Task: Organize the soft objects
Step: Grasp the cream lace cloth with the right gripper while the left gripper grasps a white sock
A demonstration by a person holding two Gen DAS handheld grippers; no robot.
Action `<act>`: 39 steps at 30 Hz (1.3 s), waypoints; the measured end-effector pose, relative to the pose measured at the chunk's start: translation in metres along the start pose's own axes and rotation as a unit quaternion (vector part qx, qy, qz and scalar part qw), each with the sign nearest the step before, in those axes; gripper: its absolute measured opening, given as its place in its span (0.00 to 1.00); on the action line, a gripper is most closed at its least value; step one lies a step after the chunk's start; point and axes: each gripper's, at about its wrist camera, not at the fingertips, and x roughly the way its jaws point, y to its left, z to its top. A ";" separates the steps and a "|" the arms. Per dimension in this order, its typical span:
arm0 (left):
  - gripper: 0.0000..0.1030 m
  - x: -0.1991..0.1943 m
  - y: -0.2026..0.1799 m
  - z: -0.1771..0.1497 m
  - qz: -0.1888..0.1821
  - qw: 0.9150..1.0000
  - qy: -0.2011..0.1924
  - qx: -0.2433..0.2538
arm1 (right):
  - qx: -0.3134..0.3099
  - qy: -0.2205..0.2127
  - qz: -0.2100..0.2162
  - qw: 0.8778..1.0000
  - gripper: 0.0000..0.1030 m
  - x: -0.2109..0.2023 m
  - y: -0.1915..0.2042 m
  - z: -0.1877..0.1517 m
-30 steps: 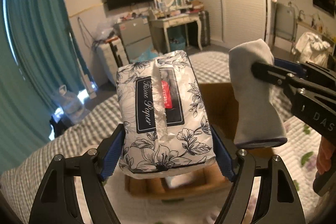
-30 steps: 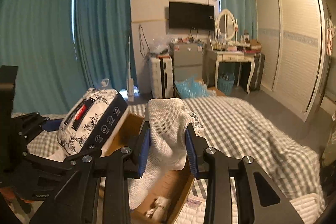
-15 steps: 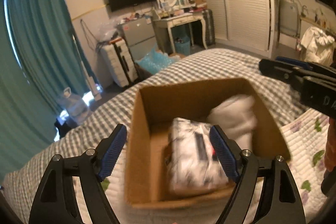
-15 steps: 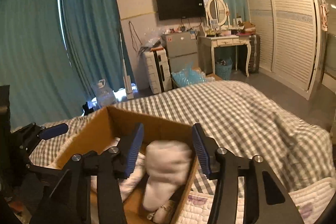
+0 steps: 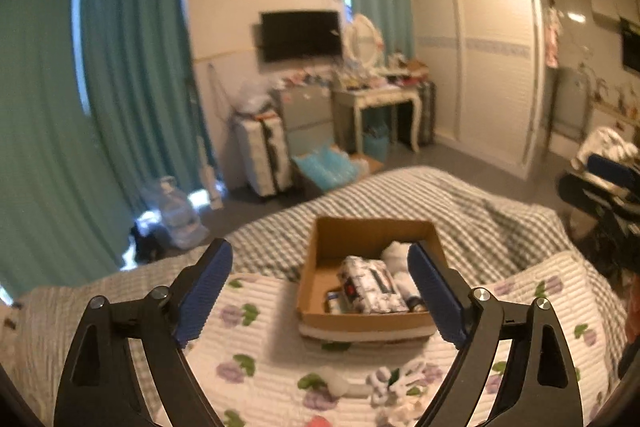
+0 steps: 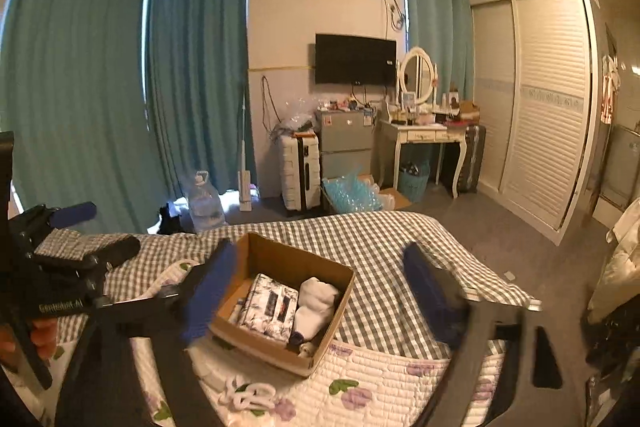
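Note:
A brown cardboard box (image 5: 320, 255) (image 6: 334, 301) sits on the bed. Inside lie a floral tissue paper pack (image 5: 370, 285) (image 6: 268, 309) and a white rolled cloth (image 5: 396, 255) (image 6: 316, 301), side by side. My left gripper (image 5: 320, 291) is open and empty, held back above the near side of the box. My right gripper (image 6: 320, 287) is open and empty, also above and behind the box. The right gripper shows at the right edge of the left wrist view (image 5: 600, 179); the left gripper shows at the left of the right wrist view (image 6: 72, 251).
The bed has a grey checked cover (image 6: 384, 255) and a white floral quilt (image 5: 256, 347). Small white objects (image 6: 248, 397) lie on the quilt near the box. Beyond the bed stand a suitcase (image 6: 300, 171), dressing table (image 6: 424, 139), water jug (image 6: 204, 203) and curtains.
Both grippers let go of the tissue pack and the white cloth, which now lie in the box. Both grippers have pulled up and back, open, so the box looks smaller.

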 end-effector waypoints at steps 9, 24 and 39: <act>0.88 -0.027 -0.005 -0.060 0.007 0.999 0.029 -0.036 | -0.025 0.068 0.024 0.997 0.93 -0.013 0.008 -0.070; 0.88 0.056 -0.044 -0.193 0.021 0.978 0.186 -0.090 | -0.005 0.255 0.099 0.962 0.76 0.093 0.027 -0.244; 0.86 0.066 -0.063 -0.222 -0.027 0.976 0.200 -0.078 | 0.020 0.227 0.127 0.965 0.13 0.094 0.024 -0.243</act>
